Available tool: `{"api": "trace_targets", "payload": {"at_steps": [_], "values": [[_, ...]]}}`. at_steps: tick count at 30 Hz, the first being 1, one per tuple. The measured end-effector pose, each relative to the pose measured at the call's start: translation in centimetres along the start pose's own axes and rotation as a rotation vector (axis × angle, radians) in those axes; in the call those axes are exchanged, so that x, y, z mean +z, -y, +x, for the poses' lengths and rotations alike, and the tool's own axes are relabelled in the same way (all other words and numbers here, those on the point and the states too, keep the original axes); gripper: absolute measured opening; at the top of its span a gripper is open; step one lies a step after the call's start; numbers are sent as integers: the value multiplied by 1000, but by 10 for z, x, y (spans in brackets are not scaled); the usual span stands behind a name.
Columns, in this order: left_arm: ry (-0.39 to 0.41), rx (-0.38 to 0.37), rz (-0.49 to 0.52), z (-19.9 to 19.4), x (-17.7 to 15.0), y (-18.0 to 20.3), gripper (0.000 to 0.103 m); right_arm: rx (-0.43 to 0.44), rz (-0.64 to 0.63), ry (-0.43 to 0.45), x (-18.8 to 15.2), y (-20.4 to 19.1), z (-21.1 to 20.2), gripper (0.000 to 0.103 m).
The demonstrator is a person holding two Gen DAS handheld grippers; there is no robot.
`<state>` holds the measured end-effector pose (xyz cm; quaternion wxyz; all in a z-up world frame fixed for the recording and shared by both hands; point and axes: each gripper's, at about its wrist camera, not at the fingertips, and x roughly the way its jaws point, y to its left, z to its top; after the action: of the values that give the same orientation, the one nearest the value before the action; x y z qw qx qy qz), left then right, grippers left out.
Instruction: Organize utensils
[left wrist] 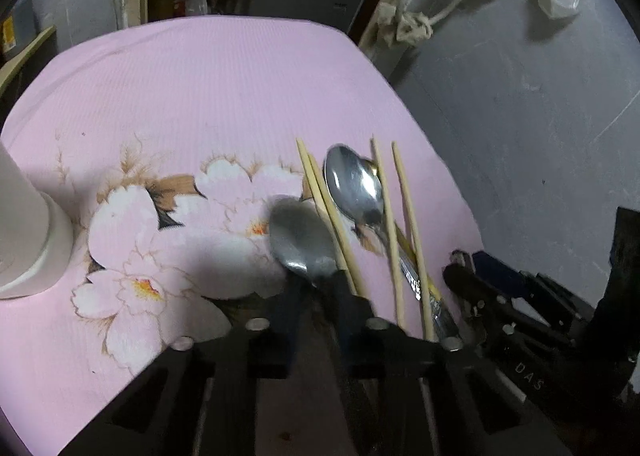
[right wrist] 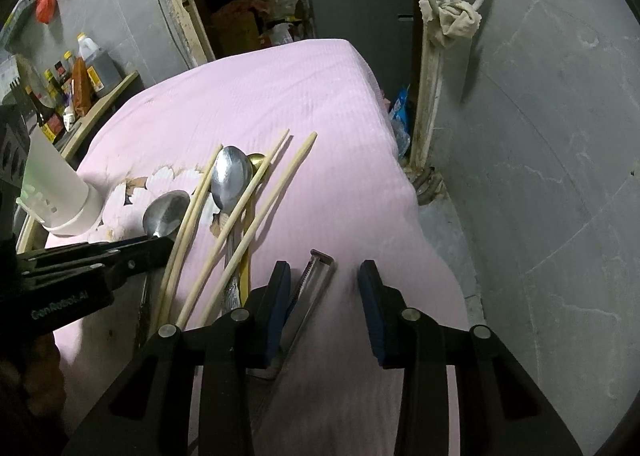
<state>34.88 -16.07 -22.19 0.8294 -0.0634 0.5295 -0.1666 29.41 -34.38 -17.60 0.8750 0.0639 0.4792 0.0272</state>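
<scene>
Left gripper: jaws pinched on the spoon neck beside the chopsticks; we risk snagging them. Right gripper: gaping, empty, near them.

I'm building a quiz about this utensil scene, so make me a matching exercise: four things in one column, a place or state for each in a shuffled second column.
Things:
1. left gripper
2. right gripper
3. white holder
4. chopsticks

States:
A. stands upright at the left edge of the pink cloth
B. lie loose among the spoons
C. shut on a spoon
D. open, with a metal peeler beside its left finger

Pairs: 1-C, 2-D, 3-A, 4-B
</scene>
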Motion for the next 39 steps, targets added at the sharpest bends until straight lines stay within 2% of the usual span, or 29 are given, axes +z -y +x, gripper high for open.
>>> {"api": "trace_targets", "payload": {"at_steps": [1, 5, 9, 15, 22, 29, 39], "values": [[-1, -4, 1, 1, 0, 1, 9, 5, 9, 1, 0, 1, -1, 22], [3, -14, -14, -1, 1, -2, 4, 40, 78, 5, 1, 10, -5, 11], [39, -35, -38, -12, -3, -5, 3, 122, 178, 39, 1, 23, -17, 11], [137, -50, -46, -51, -7, -8, 3, 161, 164, 116, 3, 13, -48, 11], [288, -49, -12, -114, -3, -14, 3, 159, 131, 207, 11, -8, -88, 11], [414, -52, 1, -176, -1, -38, 3, 181, 86, 315, 23, -48, -130, 11], [555, 23, -55, -252, -10, -120, 3, 323, 8, 498, 58, -133, -164, 11]]}}
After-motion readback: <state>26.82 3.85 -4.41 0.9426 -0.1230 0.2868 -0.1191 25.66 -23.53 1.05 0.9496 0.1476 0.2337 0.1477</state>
